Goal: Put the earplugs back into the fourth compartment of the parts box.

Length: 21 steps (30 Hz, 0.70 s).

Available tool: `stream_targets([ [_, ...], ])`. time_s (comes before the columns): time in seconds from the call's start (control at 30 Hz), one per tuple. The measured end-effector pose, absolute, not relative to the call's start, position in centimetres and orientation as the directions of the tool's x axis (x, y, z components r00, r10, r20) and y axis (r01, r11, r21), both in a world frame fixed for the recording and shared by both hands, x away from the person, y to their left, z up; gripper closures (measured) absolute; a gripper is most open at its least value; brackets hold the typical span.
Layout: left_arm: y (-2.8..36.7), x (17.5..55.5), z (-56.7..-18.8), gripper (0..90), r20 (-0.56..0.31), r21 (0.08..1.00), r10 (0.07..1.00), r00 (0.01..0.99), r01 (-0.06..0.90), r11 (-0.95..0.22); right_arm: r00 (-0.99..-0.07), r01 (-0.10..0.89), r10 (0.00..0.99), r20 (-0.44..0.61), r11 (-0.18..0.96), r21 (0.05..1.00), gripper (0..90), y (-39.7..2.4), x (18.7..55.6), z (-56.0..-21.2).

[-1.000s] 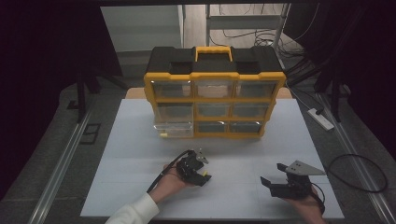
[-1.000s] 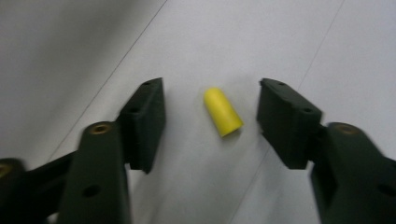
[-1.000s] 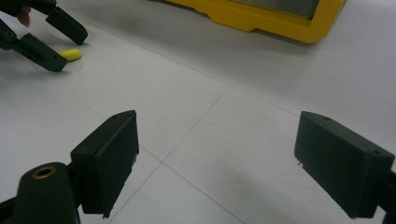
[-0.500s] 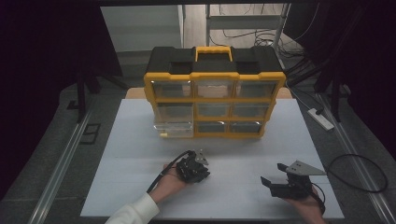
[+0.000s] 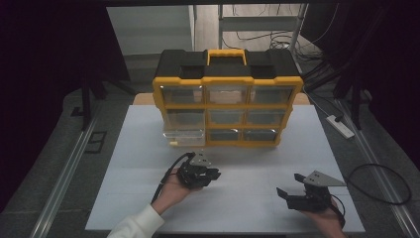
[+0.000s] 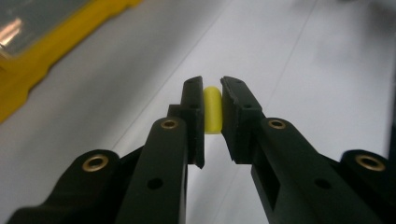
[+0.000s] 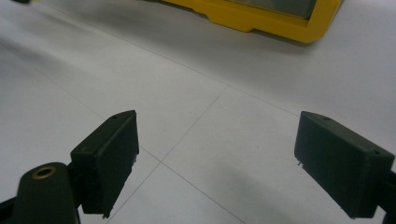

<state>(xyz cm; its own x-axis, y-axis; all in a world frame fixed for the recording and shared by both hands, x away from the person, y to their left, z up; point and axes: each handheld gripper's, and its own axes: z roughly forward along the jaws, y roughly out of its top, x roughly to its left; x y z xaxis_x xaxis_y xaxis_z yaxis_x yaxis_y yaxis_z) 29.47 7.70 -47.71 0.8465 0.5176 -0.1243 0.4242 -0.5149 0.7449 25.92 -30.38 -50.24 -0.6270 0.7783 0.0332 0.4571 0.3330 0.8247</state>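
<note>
Pinching a small yellow piece (image 6: 211, 110): left gripper (image 6: 212, 100) has both pads pressed on it, jaws having just closed in. The piece sits upright between the pads, top poking just above them, clear of the white table (image 5: 247, 163). In the high view the left gripper (image 5: 198, 174) is at about 7 o'clock from the yellow-and-black drawer organizer (image 5: 227, 101), near its pulled-out clear drawer (image 5: 183, 134). Right gripper (image 5: 302, 194) at roughly 5 o'clock from the organizer, well apart from the left, jaws spread wide with nothing between them, just above the table.
</note>
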Motion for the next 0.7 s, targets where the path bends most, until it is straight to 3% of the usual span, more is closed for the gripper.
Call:
stream_targets([
  [0.47, 10.4, 29.1, -43.4, 78.7, -0.159, 0.87, 0.544, 0.824, 0.377, -0.317, -0.628, 0.457, 0.778, 0.033, 0.334, 0.824, 14.5, -30.4, 25.9, -50.3],
  [0.7, 11.3, 29.0, -41.4, 78.6, -0.158, 0.89, 0.541, 0.826, 0.356, -0.283, -0.629, 0.459, 0.777, 0.036, 0.333, 0.824, 14.5, -30.3, 26.0, -50.3],
])
